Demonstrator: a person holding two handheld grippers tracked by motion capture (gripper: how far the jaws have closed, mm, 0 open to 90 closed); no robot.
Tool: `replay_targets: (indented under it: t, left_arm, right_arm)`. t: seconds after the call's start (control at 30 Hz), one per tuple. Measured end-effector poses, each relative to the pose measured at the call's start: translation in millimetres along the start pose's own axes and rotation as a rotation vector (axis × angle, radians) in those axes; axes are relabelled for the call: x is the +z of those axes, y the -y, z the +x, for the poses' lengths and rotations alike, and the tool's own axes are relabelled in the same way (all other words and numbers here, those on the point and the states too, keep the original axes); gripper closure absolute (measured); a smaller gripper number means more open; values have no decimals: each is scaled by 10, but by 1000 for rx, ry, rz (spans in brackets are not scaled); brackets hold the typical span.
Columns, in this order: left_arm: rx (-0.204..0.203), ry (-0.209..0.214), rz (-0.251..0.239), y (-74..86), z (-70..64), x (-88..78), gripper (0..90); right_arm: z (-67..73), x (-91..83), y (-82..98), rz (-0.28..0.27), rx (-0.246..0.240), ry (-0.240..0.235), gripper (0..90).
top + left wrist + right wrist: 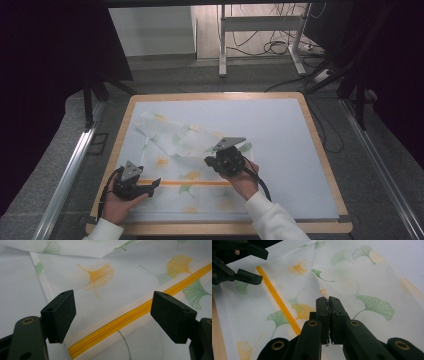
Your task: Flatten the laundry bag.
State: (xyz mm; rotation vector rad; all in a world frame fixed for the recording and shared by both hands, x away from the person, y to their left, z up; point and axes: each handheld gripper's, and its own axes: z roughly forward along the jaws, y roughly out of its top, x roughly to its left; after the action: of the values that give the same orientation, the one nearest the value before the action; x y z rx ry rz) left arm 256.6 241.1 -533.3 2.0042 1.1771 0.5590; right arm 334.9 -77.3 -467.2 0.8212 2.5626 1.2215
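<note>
Nearest the camera, at the near edge of the table (320,150), the person's two white sleeves come in, each hand carrying a hand-held gripper. The left hand-held gripper (154,184) sits near the near left corner, low over the table, with its jaws standing wide apart; in the left gripper view (113,315) they straddle the yellow zipper (140,312) and the cloth around it without pressing on either. The right hand-held gripper (212,161) is near the middle of the near half of the table, and in the right gripper view (329,305) its jaws are pressed together on a pinched fold of the cloth (352,282), which rises to a small ridge just ahead of the tips. That cloth (175,145) is a thin white mesh bag printed with green and orange fan-shaped leaves; it lies on the pale sheet that covers the table, spread from the near edge toward the far left corner, where a folded-over part lies at a slant. The zipper (190,183) runs as a straight orange line parallel to the near edge, from just beside the left hand-held gripper toward the right hand. In the right gripper view the left hand-held gripper (258,263) shows at the upper left, with one end of the zipper (278,300) lying just below its open jaws.
</note>
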Motion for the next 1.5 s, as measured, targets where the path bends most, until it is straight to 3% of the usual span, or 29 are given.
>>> replay_targets:
  t: [1.5]
  left_arm:
    - [1, 12, 7, -6, -16, 3, 201]
  right_arm:
    - [-494, -250, 29, -84, 109, 100, 864]
